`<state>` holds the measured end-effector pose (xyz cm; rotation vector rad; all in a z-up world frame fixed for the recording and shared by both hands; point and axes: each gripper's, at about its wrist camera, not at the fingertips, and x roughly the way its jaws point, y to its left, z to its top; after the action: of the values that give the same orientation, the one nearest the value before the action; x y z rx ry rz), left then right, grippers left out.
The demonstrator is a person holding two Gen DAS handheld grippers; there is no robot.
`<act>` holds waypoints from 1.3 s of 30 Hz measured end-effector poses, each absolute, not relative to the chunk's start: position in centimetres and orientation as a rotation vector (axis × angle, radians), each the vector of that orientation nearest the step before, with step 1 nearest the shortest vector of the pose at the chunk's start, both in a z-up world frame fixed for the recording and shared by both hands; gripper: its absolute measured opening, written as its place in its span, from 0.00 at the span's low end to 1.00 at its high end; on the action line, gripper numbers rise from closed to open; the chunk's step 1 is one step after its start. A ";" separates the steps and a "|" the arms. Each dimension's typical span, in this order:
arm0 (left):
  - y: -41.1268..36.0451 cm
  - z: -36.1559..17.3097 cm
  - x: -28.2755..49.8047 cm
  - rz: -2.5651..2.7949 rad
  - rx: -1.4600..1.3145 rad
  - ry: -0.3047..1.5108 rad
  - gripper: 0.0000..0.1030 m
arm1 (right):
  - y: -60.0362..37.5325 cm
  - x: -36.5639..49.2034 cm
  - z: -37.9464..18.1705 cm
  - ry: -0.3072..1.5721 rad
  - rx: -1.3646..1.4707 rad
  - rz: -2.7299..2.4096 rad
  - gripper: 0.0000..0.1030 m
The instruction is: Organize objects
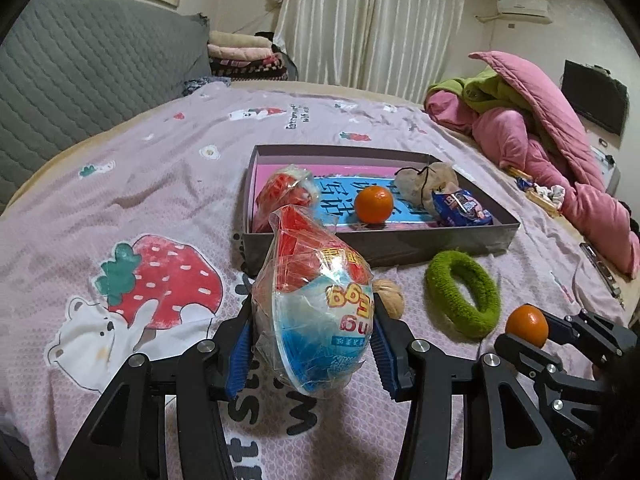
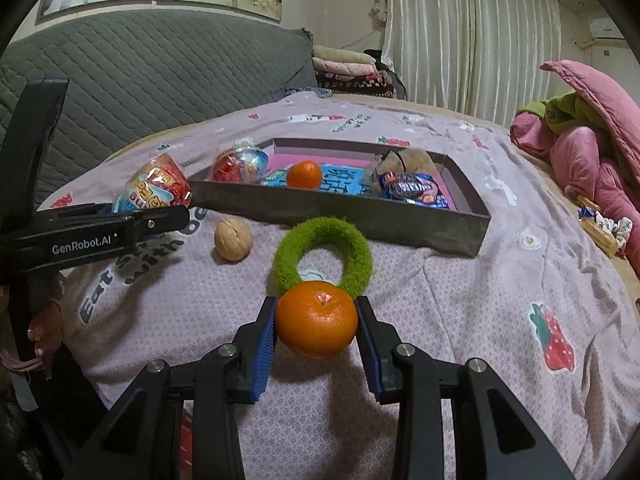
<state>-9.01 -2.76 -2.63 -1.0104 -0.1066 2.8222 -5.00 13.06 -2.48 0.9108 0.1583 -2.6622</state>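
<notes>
Left gripper: jaws clamping a plastic-wrapped snack pack, holding it clear above the bedsheet, just short of the near wall of the grey box.

Right gripper: jaws narrowly set, pressing both sides of an orange, holding it above the bed.

Lying loose on the sheet in the right wrist view: green fuzzy ring at 12 o'clock of the held orange, touching it in view; walnut at 10 o'clock, apart from the ring.

Sitting inside the box: second orange, another wrapped pack at its 9 o'clock, blue packet at 3 o'clock, beige pouch behind that.
</notes>
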 end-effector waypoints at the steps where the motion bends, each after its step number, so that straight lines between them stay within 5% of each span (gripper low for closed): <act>1: -2.7 -2.5 -8.8 2.825 -1.007 -0.103 0.51 | 13.0 -4.9 -2.4 0.161 0.904 -2.663 0.37; 39: -0.8 0.5 -7.3 2.840 -0.919 -0.034 0.51 | 13.5 -5.4 -0.3 0.141 0.789 -2.686 0.37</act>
<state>-7.26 -0.75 0.47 -0.9188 -0.0335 2.8405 -5.37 13.46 -0.32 0.7892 0.1411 -2.6863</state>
